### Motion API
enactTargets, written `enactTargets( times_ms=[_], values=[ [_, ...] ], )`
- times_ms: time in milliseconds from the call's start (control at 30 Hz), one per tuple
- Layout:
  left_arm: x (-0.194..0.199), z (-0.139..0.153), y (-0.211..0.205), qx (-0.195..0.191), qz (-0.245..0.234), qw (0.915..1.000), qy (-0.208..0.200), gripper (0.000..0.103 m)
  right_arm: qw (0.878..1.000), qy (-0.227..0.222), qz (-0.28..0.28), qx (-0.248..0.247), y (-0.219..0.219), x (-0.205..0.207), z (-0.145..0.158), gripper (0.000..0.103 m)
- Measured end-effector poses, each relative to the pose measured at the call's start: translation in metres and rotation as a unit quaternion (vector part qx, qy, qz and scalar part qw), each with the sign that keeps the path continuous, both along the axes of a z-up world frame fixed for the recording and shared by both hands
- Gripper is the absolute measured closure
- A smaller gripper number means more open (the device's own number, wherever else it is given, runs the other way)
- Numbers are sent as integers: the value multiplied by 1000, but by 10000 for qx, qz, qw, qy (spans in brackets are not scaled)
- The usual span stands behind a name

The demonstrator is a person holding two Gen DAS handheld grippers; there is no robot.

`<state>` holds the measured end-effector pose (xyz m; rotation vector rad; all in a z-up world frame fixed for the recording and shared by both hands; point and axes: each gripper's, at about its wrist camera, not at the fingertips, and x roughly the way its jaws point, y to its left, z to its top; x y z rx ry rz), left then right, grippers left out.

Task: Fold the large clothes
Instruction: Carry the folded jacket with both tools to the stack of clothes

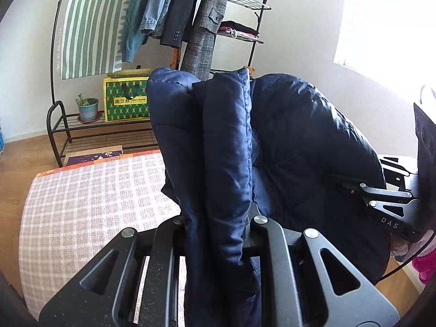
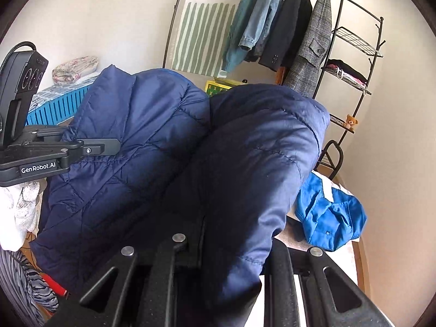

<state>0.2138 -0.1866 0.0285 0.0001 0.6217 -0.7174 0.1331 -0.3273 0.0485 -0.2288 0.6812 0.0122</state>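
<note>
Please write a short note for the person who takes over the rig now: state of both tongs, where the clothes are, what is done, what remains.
Left tongs: shut on the navy padded jacket.
Right tongs: shut on the same jacket, at another part.
Jacket hangs between them above the checked table cover; no fold visible yet.
Blue garment lies crumpled on the table, unfolded.
Left: lay the jacket flat, fold it, probably then the blue one.

free: checked bedspread (image 1: 90,204) left | blocked: navy jacket (image 1: 286,141) ahead; blue garment (image 2: 329,215) right
</note>
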Motion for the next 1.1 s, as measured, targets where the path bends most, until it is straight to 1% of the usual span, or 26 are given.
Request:
enactTargets(
  times_ms=[167,267,367,533,633,767,933,1100],
  values=[
    [5,-12,-35,63,-199,9997,153,89,9998,116,-129,-25,-30,-4,-10,85],
    [8,-20,-60,76,-356,9990,259,89,9995,224,-244,-20,-55,-7,-18,85],
    [12,-28,-88,14,-500,9980,380,89,9988,316,-339,-172,-82,-4,-22,86],
    [21,-39,-141,-44,-787,9959,452,89,9968,437,-518,-434,-131,6,-26,86],
    [40,-43,-178,-105,-919,9945,481,89,9951,506,-667,-521,-167,22,-26,86],
    [74,-47,-230,-217,-1044,9933,443,89,9908,544,-924,-828,-216,55,-26,86],
    [134,-56,-290,-392,-1049,9926,461,89,9822,532,-1212,-1332,-273,109,-28,86],
    [189,-63,-338,-494,-1049,9926,359,89,9742,547,-1452,-1640,-322,160,-29,86]
  ],
)
